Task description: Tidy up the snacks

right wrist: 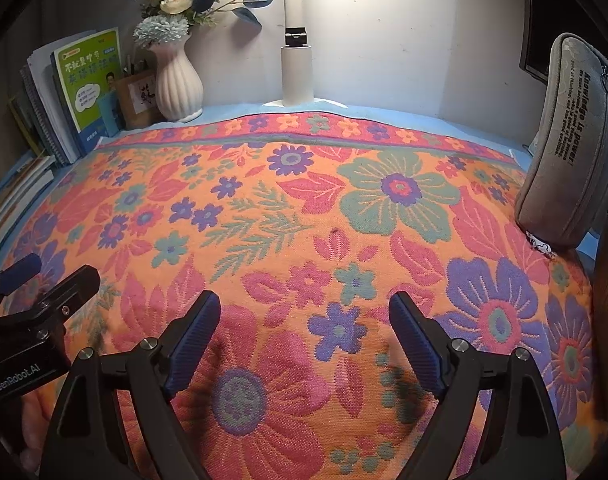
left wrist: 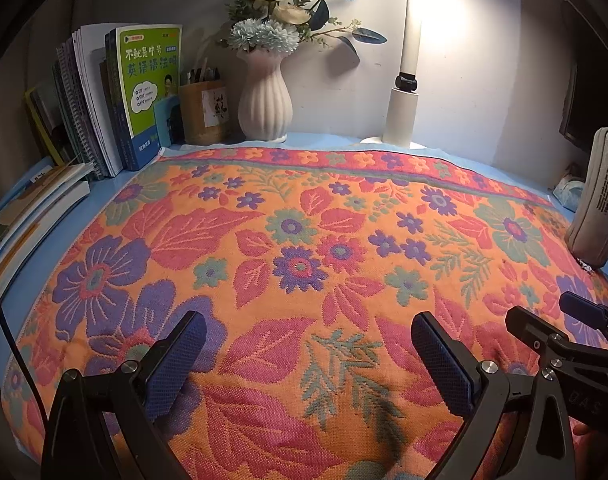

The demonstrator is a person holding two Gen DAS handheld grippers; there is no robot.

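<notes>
Your left gripper (left wrist: 307,354) and your right gripper (right wrist: 304,332) both hover over the flowered cloth (left wrist: 304,240) on the table, jaws spread wide with nothing between them. No snack shows in either view; the grey pouch (right wrist: 567,140) at the right edge perhaps hides something behind it.

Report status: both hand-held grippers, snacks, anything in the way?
Left hand-held gripper open, empty. Right hand-held gripper open, empty. No snacks in view, floral cloth bare in front. Grey pencil case upright at the right edge.
</notes>
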